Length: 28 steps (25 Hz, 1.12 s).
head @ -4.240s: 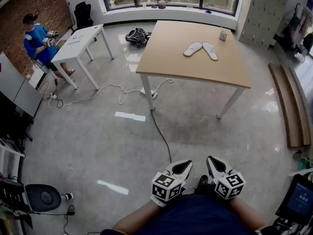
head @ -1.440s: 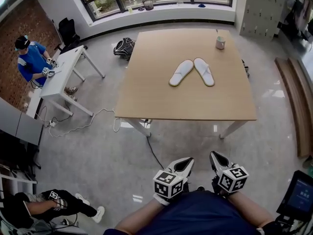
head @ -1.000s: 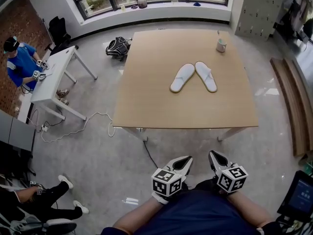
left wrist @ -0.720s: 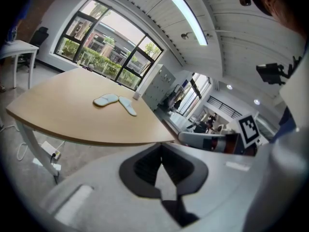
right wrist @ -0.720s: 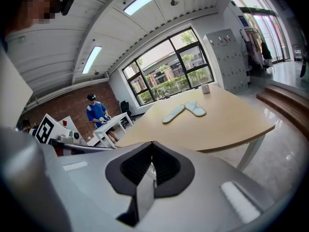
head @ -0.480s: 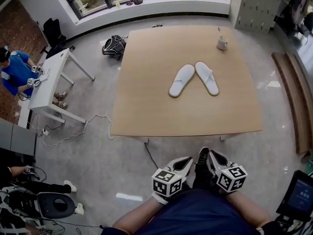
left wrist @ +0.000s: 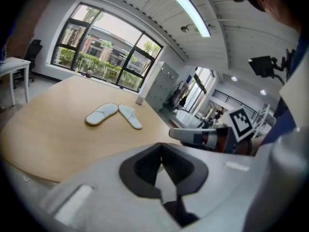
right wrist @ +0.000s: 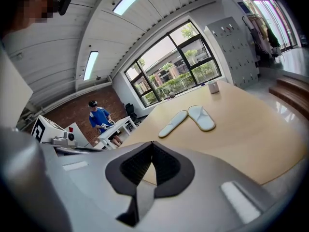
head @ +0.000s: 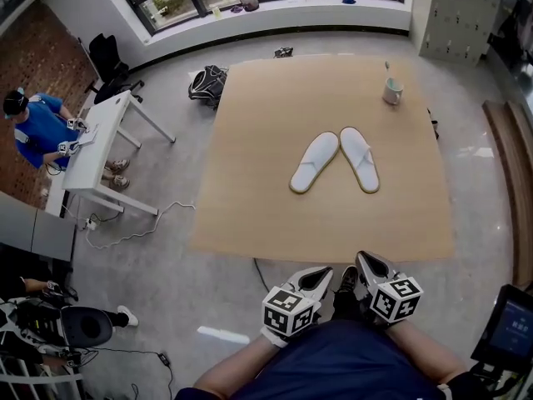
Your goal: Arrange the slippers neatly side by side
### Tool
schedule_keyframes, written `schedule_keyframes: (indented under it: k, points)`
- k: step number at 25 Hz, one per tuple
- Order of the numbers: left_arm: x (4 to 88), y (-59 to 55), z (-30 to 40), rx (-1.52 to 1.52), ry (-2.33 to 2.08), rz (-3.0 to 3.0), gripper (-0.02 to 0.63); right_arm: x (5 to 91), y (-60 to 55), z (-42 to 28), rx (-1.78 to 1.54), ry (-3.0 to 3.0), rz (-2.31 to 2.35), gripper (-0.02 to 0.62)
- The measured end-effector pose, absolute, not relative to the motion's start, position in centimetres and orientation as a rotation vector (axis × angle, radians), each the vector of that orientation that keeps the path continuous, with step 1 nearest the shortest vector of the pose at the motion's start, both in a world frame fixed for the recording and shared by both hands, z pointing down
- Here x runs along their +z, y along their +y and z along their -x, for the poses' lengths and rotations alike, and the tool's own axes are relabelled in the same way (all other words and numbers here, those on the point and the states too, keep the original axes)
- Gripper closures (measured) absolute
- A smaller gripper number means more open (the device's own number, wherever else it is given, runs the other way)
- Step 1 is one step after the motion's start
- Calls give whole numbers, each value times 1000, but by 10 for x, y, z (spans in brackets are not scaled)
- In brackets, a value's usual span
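Observation:
Two white slippers lie in the middle of the wooden table [head: 250, 190], toes nearly touching and heels splayed into a V. The left slipper [head: 315, 162] [left wrist: 102, 114] [right wrist: 173, 123] slants left, the right slipper [head: 359, 158] [left wrist: 130, 116] [right wrist: 201, 117] slants right. Both grippers are held close to the person's body, just short of the table's near edge and well away from the slippers. My left gripper [head: 320, 273] [left wrist: 161, 150] is shut and holds nothing. My right gripper [head: 366, 262] [right wrist: 152, 147] is likewise shut and holds nothing.
A cup [head: 392, 92] [right wrist: 213, 86] stands at the table's far right corner. A person in blue [head: 37, 132] sits at a white desk [head: 104, 136] on the left. A backpack [head: 208, 82] and a cable [head: 133, 232] lie on the floor; wooden planks [head: 510, 157] run along the right.
The head view has come closer to the table, whose near edge now lies just ahead of the grippers. Both grippers stay shut at the waist. The slippers have not moved.

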<state>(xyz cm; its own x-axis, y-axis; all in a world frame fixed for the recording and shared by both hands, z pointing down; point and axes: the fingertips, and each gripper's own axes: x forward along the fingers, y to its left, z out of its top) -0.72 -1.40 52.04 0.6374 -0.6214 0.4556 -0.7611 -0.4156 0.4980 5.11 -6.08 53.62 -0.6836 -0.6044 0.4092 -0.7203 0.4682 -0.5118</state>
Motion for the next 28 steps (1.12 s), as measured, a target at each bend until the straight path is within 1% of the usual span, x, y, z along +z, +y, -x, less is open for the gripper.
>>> schedule_keyframes:
  k: [4,6,12,15,20,28]
  points:
    - [521,-44,-3,283,-1107,-2158,600,540,-91,-57,1033,-2548,-1114,584]
    - [524,-57,-10,291,-1113,-2155,576,542,-106,-66,1042,-2550,-1114,584]
    - [518,-88,-37,325,-1119,-2192,556,540,-142,-88,1075,-2552,-1124,584]
    - [520,-98,-41,355,-1127,-2197,533,541,-156,-92,1099,-2558,-1118,584]
    - [522,-117,-37,400,-1136,-2208,509,546,-179,-95,1112,-2564,-1140,584]
    - [532,-153,-17,505,-1143,-2294,503,548,-218,-103,1023,-2546,-1251,583]
